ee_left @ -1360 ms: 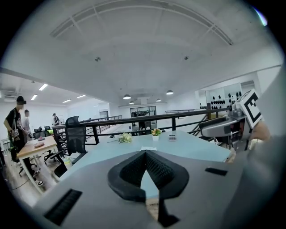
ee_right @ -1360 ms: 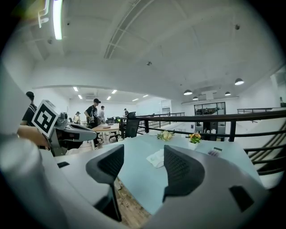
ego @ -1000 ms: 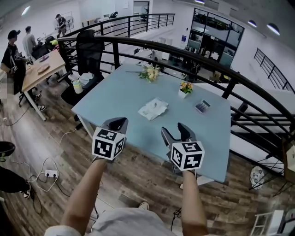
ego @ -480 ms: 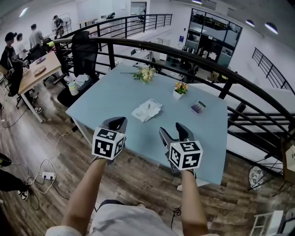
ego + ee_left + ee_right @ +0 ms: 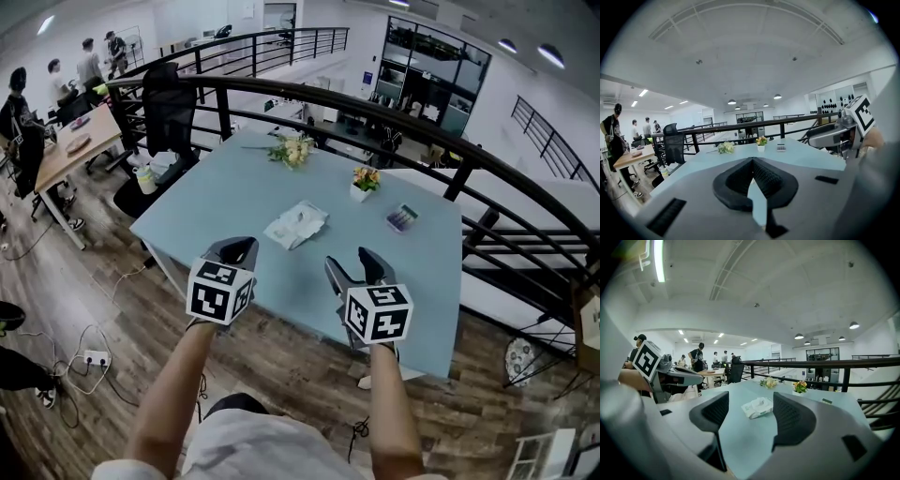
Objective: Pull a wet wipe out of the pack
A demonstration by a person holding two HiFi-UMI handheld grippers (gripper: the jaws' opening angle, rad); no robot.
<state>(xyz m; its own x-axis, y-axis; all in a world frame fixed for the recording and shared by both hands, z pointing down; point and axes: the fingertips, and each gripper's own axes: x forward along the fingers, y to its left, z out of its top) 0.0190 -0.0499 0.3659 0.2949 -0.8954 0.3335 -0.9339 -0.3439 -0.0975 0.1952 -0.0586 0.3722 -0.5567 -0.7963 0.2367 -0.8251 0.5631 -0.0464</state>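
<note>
Beyond our right gripper (image 5: 354,265), jaws wide and empty, bare surface (image 5: 234,192) reaches the wet wipe pack (image 5: 758,407); our left gripper (image 5: 239,249) jaws meet.

Grey left claw (image 5: 241,249), right claw (image 5: 353,266), pale shirt (image 5: 253,452)

The wet wipe pack (image 5: 296,224) is a soft white packet with a crinkled, uneven top and a touch of green print. It lies flat near the middle of the pale blue bench (image 5: 225,192), skewed to the bench's edges. Its flap may be lifted, but the pack is too small to tell.
</note>
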